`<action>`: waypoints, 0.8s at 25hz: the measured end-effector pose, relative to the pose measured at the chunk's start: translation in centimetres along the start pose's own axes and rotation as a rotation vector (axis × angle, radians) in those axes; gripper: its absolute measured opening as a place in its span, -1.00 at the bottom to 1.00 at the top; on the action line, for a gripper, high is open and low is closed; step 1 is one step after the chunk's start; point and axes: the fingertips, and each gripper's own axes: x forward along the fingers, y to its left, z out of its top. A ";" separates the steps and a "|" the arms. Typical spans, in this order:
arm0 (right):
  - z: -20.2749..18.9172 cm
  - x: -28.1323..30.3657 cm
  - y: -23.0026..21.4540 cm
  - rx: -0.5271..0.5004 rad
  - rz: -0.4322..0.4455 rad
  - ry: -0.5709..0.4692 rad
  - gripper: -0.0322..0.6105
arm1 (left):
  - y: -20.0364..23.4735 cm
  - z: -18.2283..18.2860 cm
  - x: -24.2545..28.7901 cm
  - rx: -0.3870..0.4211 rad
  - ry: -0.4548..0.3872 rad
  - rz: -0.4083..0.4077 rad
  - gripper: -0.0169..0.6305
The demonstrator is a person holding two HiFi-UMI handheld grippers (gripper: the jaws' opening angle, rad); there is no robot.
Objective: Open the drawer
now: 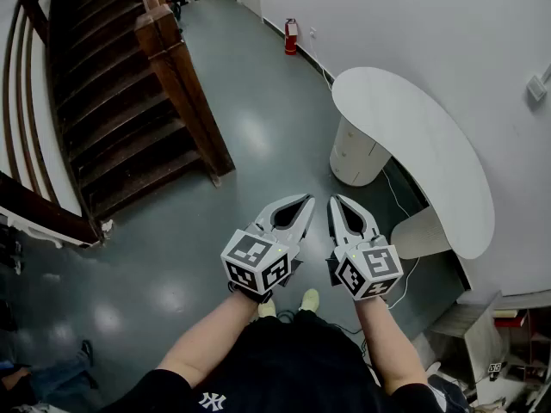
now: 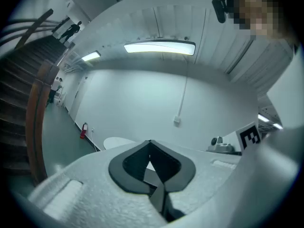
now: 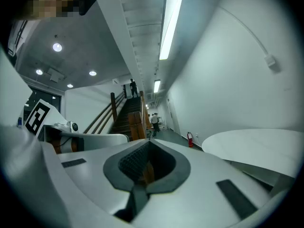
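both tools are held level in front of the person's waist, well apart from the work. the left gripper (image 1: 306,200), white-shelled with a marker cube at its rear, has its jaws brought together at the tips with nothing between them; its own view shows only the hollow between the pads and the far wall through it. the right gripper (image 1: 335,200), of the same make, is likewise closed and empty. the task's thing, a white round-fronted drawer pedestal (image 1: 355,153), stands on the grey-green polished floor (image 1: 258,136) ahead and slightly to the right, tucked under the near end of a white kidney-shaped table top (image 1: 422,136) set against the white wall. faint horizontal seams across its curved face suggest stacked drawer fronts; no handle or pull can be made out from here. judgement: the task has not begun, and an approach is needed first. the fronts look smooth, hard and probably slippery, so a pinch on the bare face would likely slide off; the better purchase would be a lip or the seam at the top edge of one front. the drawer itself is probably light and should run on slides, but the pedestal looks small and may shift or tip if pulled sharply. a steady, straight pull is advised, with the other tool bracing the carcass.
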 end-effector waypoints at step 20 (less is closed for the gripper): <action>0.5 -0.8 -6.0 0.245 0.058 -0.031 -0.86 | -0.7 -1.3 4.8 0.001 0.015 0.003 -0.92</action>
